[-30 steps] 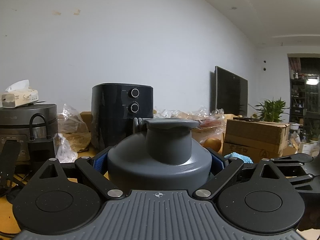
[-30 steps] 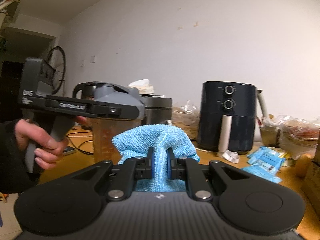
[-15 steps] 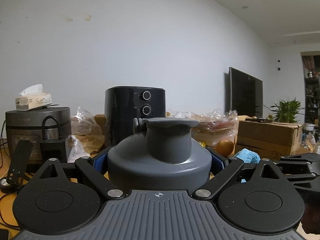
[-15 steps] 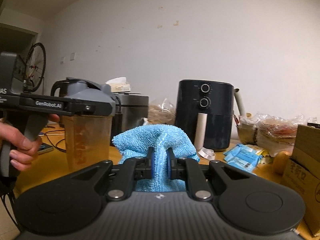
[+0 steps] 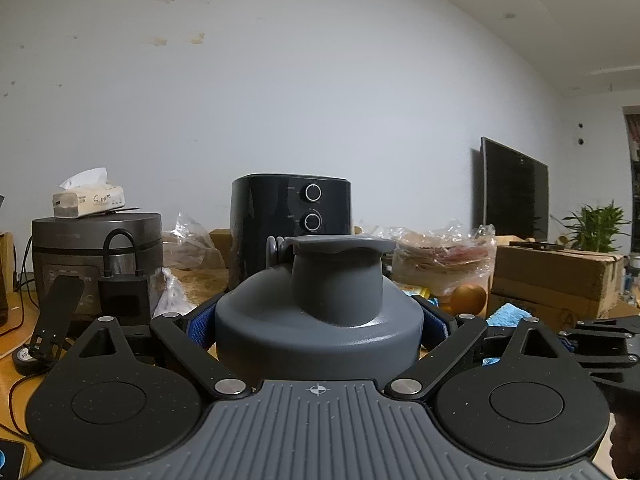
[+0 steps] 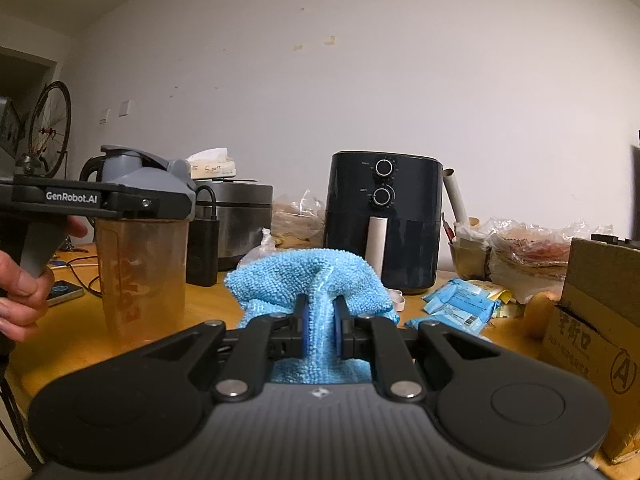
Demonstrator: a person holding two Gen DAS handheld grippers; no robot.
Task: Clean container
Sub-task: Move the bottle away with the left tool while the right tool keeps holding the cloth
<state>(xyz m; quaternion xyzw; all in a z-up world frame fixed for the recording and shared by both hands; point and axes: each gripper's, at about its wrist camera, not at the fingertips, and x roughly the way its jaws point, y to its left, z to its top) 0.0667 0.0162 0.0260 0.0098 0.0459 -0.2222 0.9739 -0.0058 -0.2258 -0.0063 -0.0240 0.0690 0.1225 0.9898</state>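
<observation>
Wooden tabletop point(image 6: 216, 308) crowded with kitchen things runs out ahead of both grippers, with a plain white wall point(image 5: 320, 100) behind.

At the left gripper point(image 5: 319, 322), the jaws are spread wide and close against both sides of the bottle point(image 5: 319, 320) just under its grey lid, blue pads touching it left and right. The bottle stands upright directly between the fingers, its spout cap rising in front of the camera. In the right wrist view the same bottle point(image 6: 142, 264) shows to the left of the right gripper, its clear amber-tinted body hanging below the left gripper's black arm, with the person's left hand point(image 6: 20, 292) on the handle at the frame edge.

At the right gripper point(image 6: 319, 328), the jaws are nearly together, pinching a fold of blue cloth point(image 6: 308, 280) that bunches up above and hangs below the pads. The cloth is apart from the bottle, to its right.

Beyond the grippers stands a black air fryer point(image 6: 384, 220) straight ahead, a rice cooker point(image 5: 96, 248) to the left with a tissue box point(image 5: 88, 200) on top, blue packets point(image 6: 460, 304) and a cardboard box point(image 6: 592, 328) to the right.
</observation>
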